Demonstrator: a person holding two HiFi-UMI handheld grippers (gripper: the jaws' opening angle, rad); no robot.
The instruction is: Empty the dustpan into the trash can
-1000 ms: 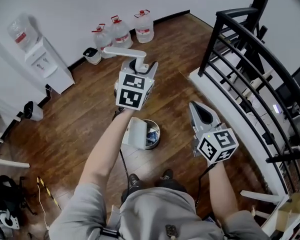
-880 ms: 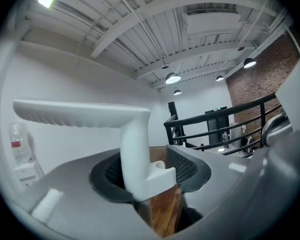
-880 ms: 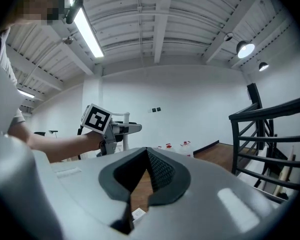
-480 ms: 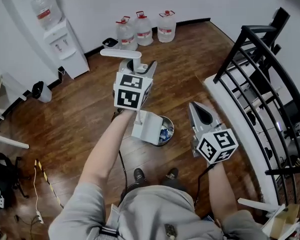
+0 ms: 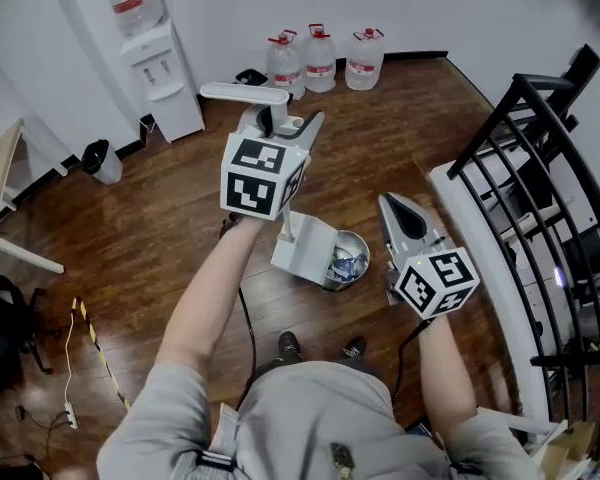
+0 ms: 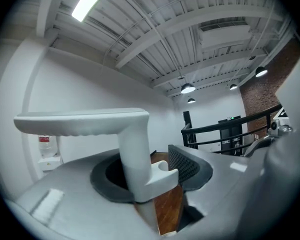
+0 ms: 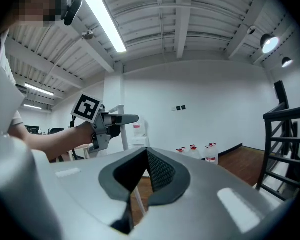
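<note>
My left tool point(image 5: 280, 120) pinches the upright stem of the dustpan point(image 5: 305, 253), and its jaws have just been easing wider. The pan hangs below it, its edge overlapping the rim of the trash can point(image 5: 366, 246). My right tool point(image 5: 392, 205) is pressed together and empty, above and right of the can. A black railing point(image 5: 520, 138) crowds its right side. Bare wooden floor point(image 5: 150, 218) lies open left of my left tool.

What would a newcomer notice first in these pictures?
The left gripper, whose jaws have just been opening around the handle, carries a white dustpan at the trash can in the middle of the wooden floor. Three water jugs stand at the far wall, and a black railing runs on the right.
</note>
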